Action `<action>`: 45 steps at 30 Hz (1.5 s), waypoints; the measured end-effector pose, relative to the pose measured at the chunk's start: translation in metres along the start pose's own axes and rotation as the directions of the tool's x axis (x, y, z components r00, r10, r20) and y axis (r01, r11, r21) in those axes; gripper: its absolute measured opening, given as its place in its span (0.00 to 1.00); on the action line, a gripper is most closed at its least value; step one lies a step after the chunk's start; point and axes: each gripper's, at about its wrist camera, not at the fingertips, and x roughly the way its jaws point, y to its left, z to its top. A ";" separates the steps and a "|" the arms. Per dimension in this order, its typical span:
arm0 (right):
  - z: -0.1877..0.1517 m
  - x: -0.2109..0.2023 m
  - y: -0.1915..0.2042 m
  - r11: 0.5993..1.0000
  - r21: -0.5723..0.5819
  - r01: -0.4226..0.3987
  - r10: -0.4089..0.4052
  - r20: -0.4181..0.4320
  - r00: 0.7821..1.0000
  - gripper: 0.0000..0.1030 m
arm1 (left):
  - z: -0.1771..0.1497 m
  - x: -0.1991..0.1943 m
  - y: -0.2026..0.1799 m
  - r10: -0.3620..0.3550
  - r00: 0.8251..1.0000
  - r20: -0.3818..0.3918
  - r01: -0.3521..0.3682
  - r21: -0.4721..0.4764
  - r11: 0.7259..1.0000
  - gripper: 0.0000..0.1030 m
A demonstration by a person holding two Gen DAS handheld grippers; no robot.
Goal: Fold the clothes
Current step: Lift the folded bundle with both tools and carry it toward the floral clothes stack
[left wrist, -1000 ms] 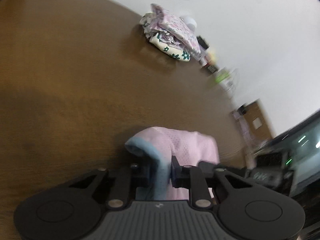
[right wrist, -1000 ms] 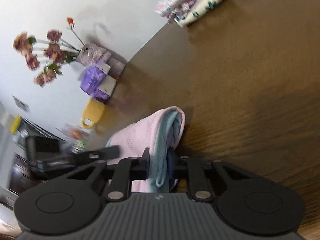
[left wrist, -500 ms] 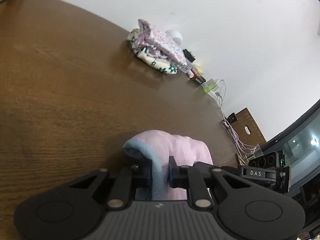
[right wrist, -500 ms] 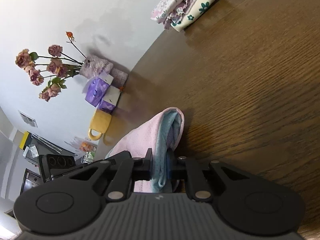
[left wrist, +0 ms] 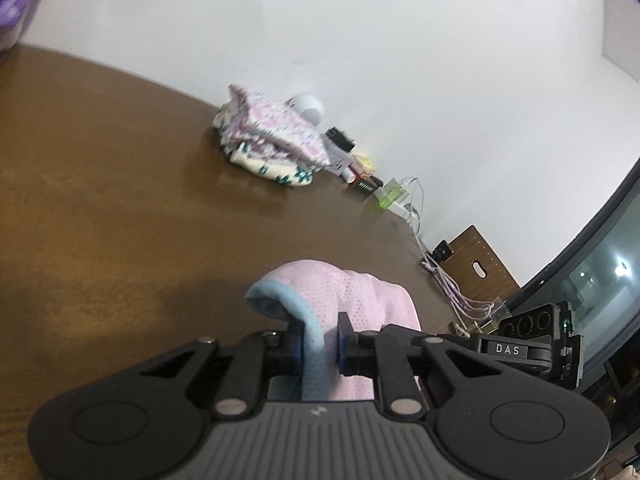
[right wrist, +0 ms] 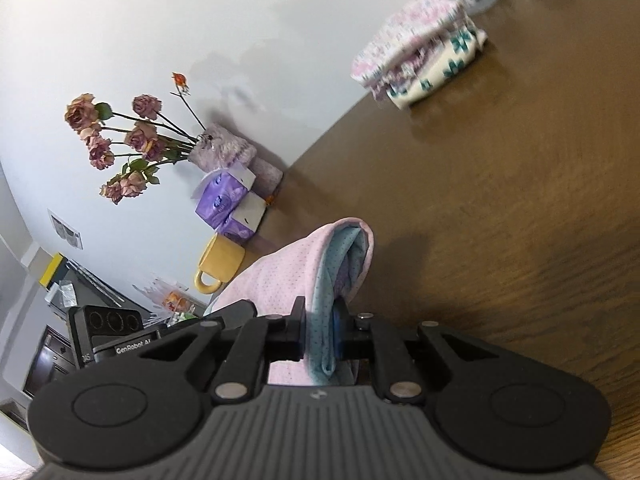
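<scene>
A pink mesh garment with light blue trim is held up between both grippers over the brown wooden table. My left gripper is shut on its blue-trimmed edge. My right gripper is shut on the other end of the garment, where the blue lining shows. Each gripper shows at the edge of the other's view: the right one in the left wrist view, the left one in the right wrist view. The rest of the garment hangs below, hidden.
A pile of folded floral clothes lies at the table's far edge by the white wall. Small bottles, a charger and cables lie beside it. A vase of roses, purple tissue packs and a yellow mug stand along the wall.
Both grippers keep their hold on the pink garment. The views have tilted and shifted, so the floral pile sits differently in each view; the right wrist view is now motion-blurred.
</scene>
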 end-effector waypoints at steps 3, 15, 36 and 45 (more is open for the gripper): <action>0.007 -0.011 0.013 0.999 -0.042 0.010 -0.008 0.028 1.000 0.11 | 0.008 -0.003 -0.015 -0.005 1.000 0.025 0.005 0.030 1.000 0.14; 0.059 -0.053 0.073 0.978 -0.198 0.059 -0.025 0.172 0.985 0.11 | 0.065 -0.007 -0.081 -0.016 0.991 0.132 -0.003 0.145 0.989 0.14; 0.214 -0.023 0.062 0.978 -0.164 0.126 -0.083 0.243 0.966 0.11 | 0.195 0.086 -0.101 0.046 0.982 0.184 -0.071 0.131 0.989 0.14; 0.274 0.028 0.012 0.978 -0.123 0.169 -0.140 0.214 0.967 0.11 | 0.236 0.152 -0.060 0.106 0.984 0.144 -0.120 0.093 0.988 0.14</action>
